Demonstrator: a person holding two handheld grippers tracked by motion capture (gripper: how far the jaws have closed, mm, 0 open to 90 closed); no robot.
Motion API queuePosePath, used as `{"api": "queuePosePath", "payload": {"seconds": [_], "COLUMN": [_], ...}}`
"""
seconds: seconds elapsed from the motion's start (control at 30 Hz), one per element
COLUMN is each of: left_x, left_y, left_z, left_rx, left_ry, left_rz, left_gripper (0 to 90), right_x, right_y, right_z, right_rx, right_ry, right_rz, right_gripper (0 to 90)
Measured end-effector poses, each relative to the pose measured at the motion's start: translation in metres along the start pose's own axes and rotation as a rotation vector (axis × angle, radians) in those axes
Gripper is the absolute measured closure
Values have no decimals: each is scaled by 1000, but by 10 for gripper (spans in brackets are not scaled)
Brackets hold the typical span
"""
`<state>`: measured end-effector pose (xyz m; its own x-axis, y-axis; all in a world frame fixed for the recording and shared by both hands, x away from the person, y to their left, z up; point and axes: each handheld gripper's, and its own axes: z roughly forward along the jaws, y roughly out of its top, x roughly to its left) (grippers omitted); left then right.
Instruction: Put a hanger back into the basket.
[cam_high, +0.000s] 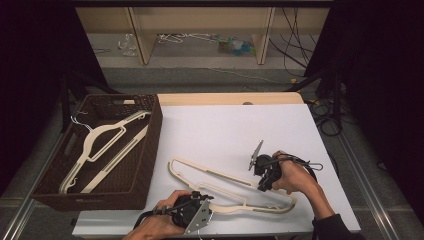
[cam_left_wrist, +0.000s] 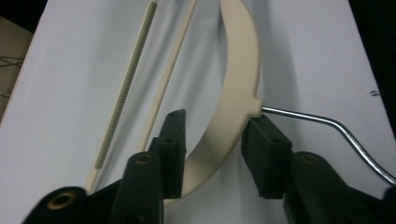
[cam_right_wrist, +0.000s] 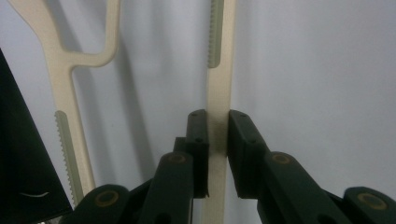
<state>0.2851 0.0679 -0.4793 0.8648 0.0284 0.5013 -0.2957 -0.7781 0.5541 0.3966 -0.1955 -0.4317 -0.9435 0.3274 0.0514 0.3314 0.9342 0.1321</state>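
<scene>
In the high view, the cream hanger (cam_high: 225, 187) lies flat on the white table (cam_high: 225, 130). The left gripper (cam_high: 192, 210) sits at its 7 o'clock end and the right gripper (cam_high: 265, 175) at its 3 o'clock side. A brown woven basket (cam_high: 150, 150) at 9 o'clock holds two more hangers (cam_high: 107, 147).

In the left gripper view, the jaws stand half open around the curved, grainy neck of the hanger (cam_left_wrist: 236, 93), beside the metal hook (cam_left_wrist: 327, 123); whether the pads touch it, one cannot tell.

In the right gripper view, the jaws are closed on the straight bar (cam_right_wrist: 218, 93), whose edge has ribbed teeth.
</scene>
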Motion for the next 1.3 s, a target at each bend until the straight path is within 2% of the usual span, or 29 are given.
{"api": "queuePosePath", "payload": {"seconds": [0.07, 0.1, 0.13, 0.27, 0.3, 0.43, 0.5, 0.53, 0.6, 0.63, 0.67, 0.7, 0.73, 0.8, 0.83, 0.87, 0.9, 0.93, 0.97, 1.0, 1.07, 1.13, 1.17, 1.2, 1.23, 1.27, 1.3], "left_x": [-1, -1, -2, -4, -3, -2, -1, -1, 0, 0, 3, 3, 4, 8, 9, 11, 12, 13, 14, 15, 18, 22, 22, 25, 25, 28, 30], "left_y": [1, 1, 2, 5, 7, 9, 10, 11, 14, 14, 16, 16, 18, 20, 20, 21, 21, 22, 23, 22, 23, 23, 23, 24, 24, 24, 25], "left_z": [-2, -2, -3, -5, -7, -10, -12, -13, -16, -16, -19, -19, -21, -24, -27, -29, -30, -31, -33, -34, -37, -40, -40, -44, -44, -47, -49], "left_rx": [-5, -5, -9, -18, -23, -34, -31, -35, -40, -40, -47, -47, -49, -64, -66, -66, -68, -65, -57, -62, -58, -62, -62, -62, -62, -76, -76], "left_ry": [-10, -10, -15, -12, -11, -13, -11, -9, 13, 13, 22, 22, 28, 45, 49, 51, 57, 56, 60, 64, 70, 82, 82, 87, 87, 90, 91], "left_rz": [39, 39, 72, 99, 118, 137, 159, 169, 200, 200, 215, 215, 216, 204, 212, 218, 218, 224, 220, 223, 210, 186, 186, 169, 169, 137, 125], "left_gripper": [662, 672, 681, 709, 722, 747, 752, 758, 782, 793, 803, 811, 811, 826, 835, 846, 850, 850, 854, 854, 855, 856, 856, 856, 856, 856, 856], "right_x": [-1, -1, -1, -1, -1, -2, -2, -2, -3, -3, 0, 0, 0, 0, 0, 0, 0, 0, -1, -1, 0, 1, 1, 1, 1, -1, -2], "right_y": [0, 0, 0, 1, 0, 0, -1, -1, -1, -1, -1, -1, -1, -2, -3, -5, -6, -6, -8, -8, -10, -13, -13, -15, -15, -18, -20], "right_z": [5, 5, 8, 11, 12, 16, 19, 19, 18, 18, 12, 12, 8, -1, -6, -15, -19, -19, -28, -28, -39, -53, -53, -60, -60, -67, -71], "right_rx": [11, 11, 21, 23, 24, 23, 21, 20, -9, -9, -41, -41, -66, -109, -121, -177, -202, -202, -244, -244, -288, -352, -352, -389, -389, -420, -436], "right_ry": [19, 19, 29, 35, 46, 61, 74, 75, 94, 94, 100, 100, 93, 73, 57, 51, 41, 41, 12, 12, -5, -47, -47, -84, -84, -107, -112], "right_rz": [1, 1, -6, -2, -5, -8, -9, -3, 27, 27, 41, 41, 59, 74, 78, 103, 122, 122, 132, 132, 172, 185, 185, 207, 207, 226, 236], "right_gripper": [796, 796, 796, 798, 798, 797, 795, 788, 705, 705, 663, 663, 638, 605, 583, 540, 506, 506, 429, 429, 411, 350, 350, 319, 319, 300, 298]}}
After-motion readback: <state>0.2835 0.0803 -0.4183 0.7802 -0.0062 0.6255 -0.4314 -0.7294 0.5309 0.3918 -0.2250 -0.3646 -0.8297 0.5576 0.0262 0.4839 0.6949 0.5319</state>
